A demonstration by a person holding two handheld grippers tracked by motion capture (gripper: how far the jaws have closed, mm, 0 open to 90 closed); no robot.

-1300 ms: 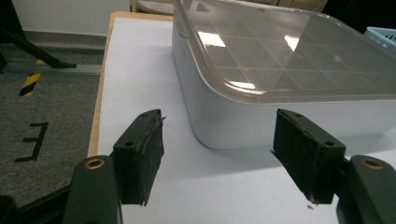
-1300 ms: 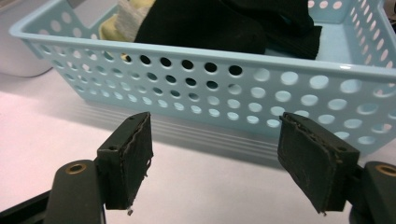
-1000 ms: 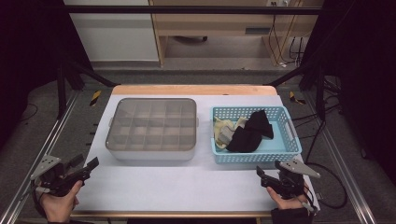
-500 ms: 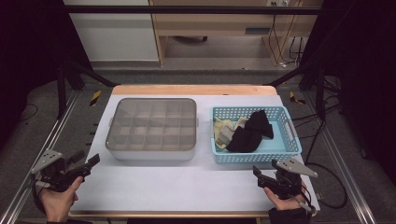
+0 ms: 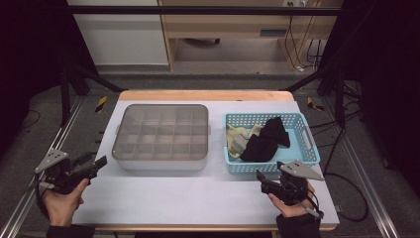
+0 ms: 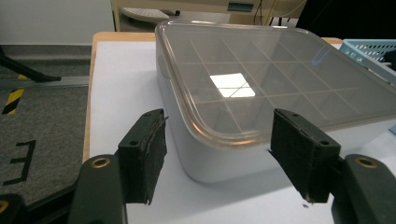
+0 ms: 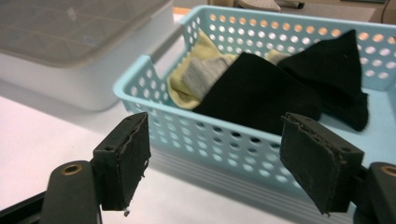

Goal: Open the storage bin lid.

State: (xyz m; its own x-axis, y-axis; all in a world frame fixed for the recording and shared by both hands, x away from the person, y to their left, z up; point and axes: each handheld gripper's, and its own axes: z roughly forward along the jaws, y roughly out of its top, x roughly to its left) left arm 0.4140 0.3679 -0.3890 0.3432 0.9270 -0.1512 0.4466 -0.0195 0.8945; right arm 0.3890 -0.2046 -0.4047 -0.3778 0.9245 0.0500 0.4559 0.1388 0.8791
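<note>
From the high view, the white surface (image 5: pixel 163 198) carries a lidded grey compartment box (image 5: pixel 161 136) at its middle and a light blue basket (image 5: pixel 307 141) to the right of it, the two just beside each other. The basket holds black socks (image 5: pixel 265 141) and a yellowish sock (image 5: pixel 237 136). The left tool (image 5: pixel 94 166) is held near the box's front left corner; the right tool (image 5: pixel 261 179) sits just in front of the basket.

In the left gripper view, the left tool (image 6: pixel 217 154) has its jaws wide apart, with the corner of the box (image 6: pixel 261 93) between and beyond them, untouched.

In the right gripper view, the right tool (image 7: pixel 215 161) is likewise spread apart, empty, facing the basket's (image 7: pixel 219 140) near wall, with the black socks (image 7: pixel 261 93) lying over the yellowish sock (image 7: pixel 187 79).
</note>
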